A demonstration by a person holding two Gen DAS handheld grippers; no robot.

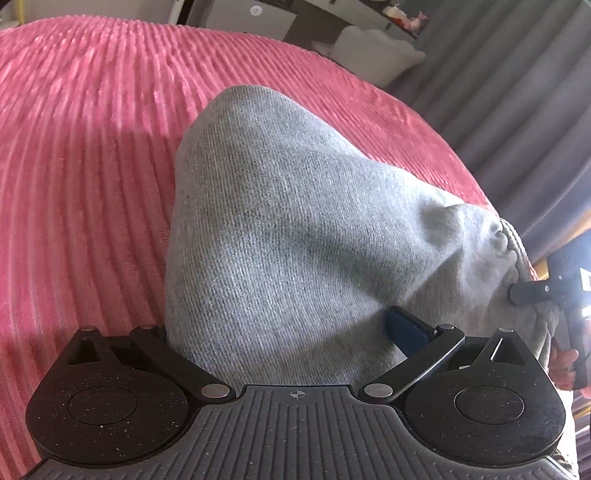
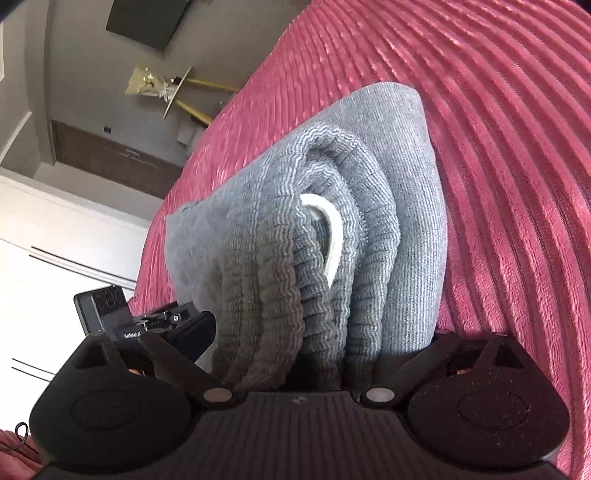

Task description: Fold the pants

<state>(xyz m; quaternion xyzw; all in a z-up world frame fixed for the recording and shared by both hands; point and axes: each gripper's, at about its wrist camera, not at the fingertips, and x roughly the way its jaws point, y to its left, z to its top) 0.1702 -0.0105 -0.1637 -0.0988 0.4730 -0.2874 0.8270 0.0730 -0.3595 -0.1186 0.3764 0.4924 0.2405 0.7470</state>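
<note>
left gripper: the black two-finger left gripper (image 1: 284, 332) is clamped on a fold of the grey knitted sweatpants (image 1: 280, 229); cloth fills the whole gap between its fingers, and one blue-padded finger (image 1: 406, 332) shows at the right of the bunch.
right gripper: the black two-finger right gripper (image 2: 295, 354) grips the gathered ribbed waistband (image 2: 280, 258) of the same grey pants (image 2: 406, 177); both fingers are buried in the cloth, so their tips cannot be seen.
right gripper seen from the left: at the far right edge of the left wrist view, the right gripper (image 1: 517, 293) has a dark finger pressed against the waistband end (image 1: 509, 240), with part of the person's hand (image 1: 563, 363) below it.
left gripper seen from the right: in the right wrist view, the left gripper (image 2: 207, 325) sits low at the left, touching the side of the bunched cloth.
pants: lifted at the near end by both grippers, sloping away and down to the pink ribbed plush bedspread (image 1: 92, 147), where the far end rests.
drawstring: a white flat cord (image 2: 328, 229) loops out from between the waistband folds.
bedspread: it spreads under and around the pants in both views (image 2: 517, 147).
background: grey pleated curtains (image 1: 517, 92) beyond the bed's edge in the left view; a dark wall-mounted screen (image 2: 147, 22) and white cupboard doors (image 2: 55, 240) in the right view.
</note>
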